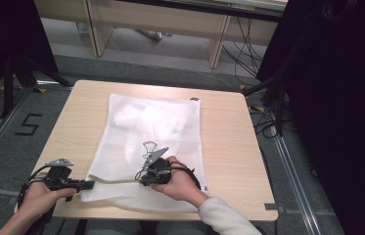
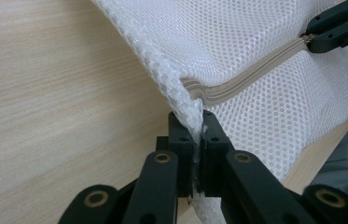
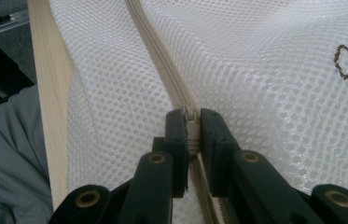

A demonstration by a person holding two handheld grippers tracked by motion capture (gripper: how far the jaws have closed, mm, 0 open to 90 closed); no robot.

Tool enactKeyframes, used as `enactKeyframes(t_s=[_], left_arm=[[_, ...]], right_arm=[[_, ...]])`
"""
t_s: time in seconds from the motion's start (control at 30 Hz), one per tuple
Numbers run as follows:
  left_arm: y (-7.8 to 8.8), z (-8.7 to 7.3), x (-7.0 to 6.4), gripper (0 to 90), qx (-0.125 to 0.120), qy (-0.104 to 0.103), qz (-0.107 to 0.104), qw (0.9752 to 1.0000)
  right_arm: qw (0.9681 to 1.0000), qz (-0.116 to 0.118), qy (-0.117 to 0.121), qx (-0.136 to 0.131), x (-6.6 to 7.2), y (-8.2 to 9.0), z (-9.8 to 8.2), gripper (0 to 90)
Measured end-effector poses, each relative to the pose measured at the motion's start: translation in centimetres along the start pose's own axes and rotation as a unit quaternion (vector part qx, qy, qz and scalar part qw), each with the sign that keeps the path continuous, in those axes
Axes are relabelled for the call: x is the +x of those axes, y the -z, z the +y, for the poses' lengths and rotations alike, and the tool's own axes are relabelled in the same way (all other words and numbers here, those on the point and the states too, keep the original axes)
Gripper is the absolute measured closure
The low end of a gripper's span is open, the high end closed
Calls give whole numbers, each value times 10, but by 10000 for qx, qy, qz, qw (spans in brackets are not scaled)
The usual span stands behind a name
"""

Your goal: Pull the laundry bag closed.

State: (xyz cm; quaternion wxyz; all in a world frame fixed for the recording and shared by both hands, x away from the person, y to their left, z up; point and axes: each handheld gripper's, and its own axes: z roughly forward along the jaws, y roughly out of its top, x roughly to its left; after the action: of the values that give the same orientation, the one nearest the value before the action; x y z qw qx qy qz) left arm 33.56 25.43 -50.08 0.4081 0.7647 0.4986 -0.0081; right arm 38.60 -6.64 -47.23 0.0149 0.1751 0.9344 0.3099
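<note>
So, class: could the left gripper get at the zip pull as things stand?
Probably not. The left gripper is shut on the mesh bag corner, and the right gripper already pinches the zip pull, so its jaws cover it.

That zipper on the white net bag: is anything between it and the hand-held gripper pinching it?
Nothing visible. The right hand-held gripper is shut directly on the zipper, and the left hand-held gripper is shut on the corner of the mesh bag.

Left gripper (image 1: 90, 184) clamped on the mesh bag (image 1: 155, 122) corner; right gripper (image 1: 142, 182) clamped on its zipper (image 3: 162, 60).
</note>
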Motion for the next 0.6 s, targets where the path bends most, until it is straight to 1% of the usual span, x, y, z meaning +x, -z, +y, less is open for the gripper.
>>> enactKeyframes(t_s=[0.07,0.1,0.17,0.23,0.27,0.3,0.47,0.57,0.6], left_arm=[[0,0,0,854,6,-12,2,10000],[0,0,0,854,-1,-4,7,10000],[0,0,0,854,12,-1,-18,10000],[0,0,0,854,-1,-3,2,10000],[0,0,0,854,0,-4,7,10000],[0,0,0,854,-3,1,-1,10000],[0,0,0,854,-2,-1,0,10000],[0,0,0,854,21,-17,-4,10000],[0,0,0,854,-6,-1,4,10000]], right_arm=[[10000,24,-13,-56,-1,0,-1,827],[10000,19,14,-28,-1,0,-1,827],[10000,18,-31,-45,-1,1,-2,827],[10000,6,-7,-41,-1,2,-2,827],[10000,13,-34,-66,-1,2,-3,827],[10000,-3,-39,-27,-1,3,-3,827],[10000,3,-39,-74,-1,3,-4,827],[10000,8,-45,-72,-2,4,-5,827],[10000,-5,-38,-54,-2,4,-5,827]])
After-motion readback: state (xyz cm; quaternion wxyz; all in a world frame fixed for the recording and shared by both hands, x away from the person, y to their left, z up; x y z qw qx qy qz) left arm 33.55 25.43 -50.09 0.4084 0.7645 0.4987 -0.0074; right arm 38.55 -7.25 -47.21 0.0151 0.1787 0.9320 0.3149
